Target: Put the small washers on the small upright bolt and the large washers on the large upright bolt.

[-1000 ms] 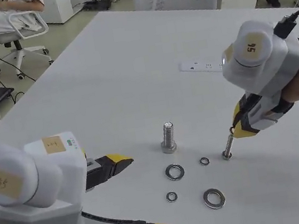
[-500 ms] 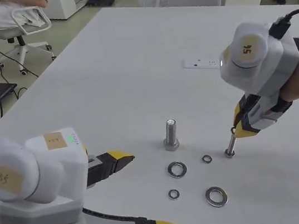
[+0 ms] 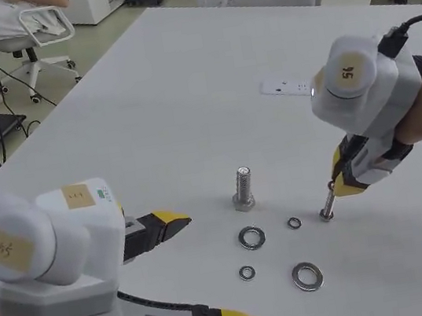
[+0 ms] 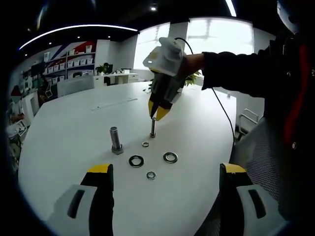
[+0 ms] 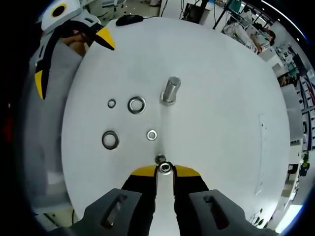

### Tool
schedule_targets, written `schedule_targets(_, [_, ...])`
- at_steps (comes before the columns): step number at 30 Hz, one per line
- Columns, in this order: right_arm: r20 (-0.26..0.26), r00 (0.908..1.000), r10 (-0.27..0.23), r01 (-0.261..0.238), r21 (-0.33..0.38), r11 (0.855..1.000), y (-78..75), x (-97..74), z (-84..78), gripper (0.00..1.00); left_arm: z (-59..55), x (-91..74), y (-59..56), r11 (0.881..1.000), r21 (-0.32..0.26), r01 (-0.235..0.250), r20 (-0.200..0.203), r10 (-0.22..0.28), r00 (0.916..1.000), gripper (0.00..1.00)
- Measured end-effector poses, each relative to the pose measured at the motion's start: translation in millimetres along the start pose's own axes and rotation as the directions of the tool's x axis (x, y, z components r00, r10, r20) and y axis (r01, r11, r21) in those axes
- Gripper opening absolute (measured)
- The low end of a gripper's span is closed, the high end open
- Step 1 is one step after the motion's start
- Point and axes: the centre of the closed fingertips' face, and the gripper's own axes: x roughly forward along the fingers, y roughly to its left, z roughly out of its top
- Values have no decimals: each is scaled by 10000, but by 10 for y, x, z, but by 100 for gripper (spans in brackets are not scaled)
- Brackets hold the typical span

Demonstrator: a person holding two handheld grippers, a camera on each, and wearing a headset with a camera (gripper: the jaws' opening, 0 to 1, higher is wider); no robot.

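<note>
Upright and head-down on the white tabletop [image 3: 148,112]: a thick large bolt [image 3: 243,189] and, apart to its right, a thin small bolt [image 3: 327,206], both bright steel, with two large washers [image 3: 251,238] and two small washers [image 3: 294,223] lying flat and separate just in front. At the small bolt's top, right hand-held gripper [image 5: 165,172] drawn in to a narrow slit, pinching a third small washer [image 5: 165,167]. Left hand-held gripper [image 3: 215,275] spread wide, gripping nothing, hovering near the loose washers.
</note>
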Motion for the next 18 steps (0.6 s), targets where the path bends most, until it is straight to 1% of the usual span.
schedule_targets(6, [-29, 9999, 105, -105, -12, 9999, 10, 40, 6, 13, 0, -5, 1, 10000, 6, -10, -6, 10, 10000, 89])
schedule_targets(10, [-70, 9998, 168, -168, -3, 9999, -13, 105, -10, 13, 2, -6, 6, 10000, -15, -21, 2, 21, 10000, 89])
schedule_targets(18, [-144, 9992, 376, -375, 81, 9993, 13, 193, -28, 13, -2, -2, 29, 10000, -32, -36, -19, 36, 10000, 89])
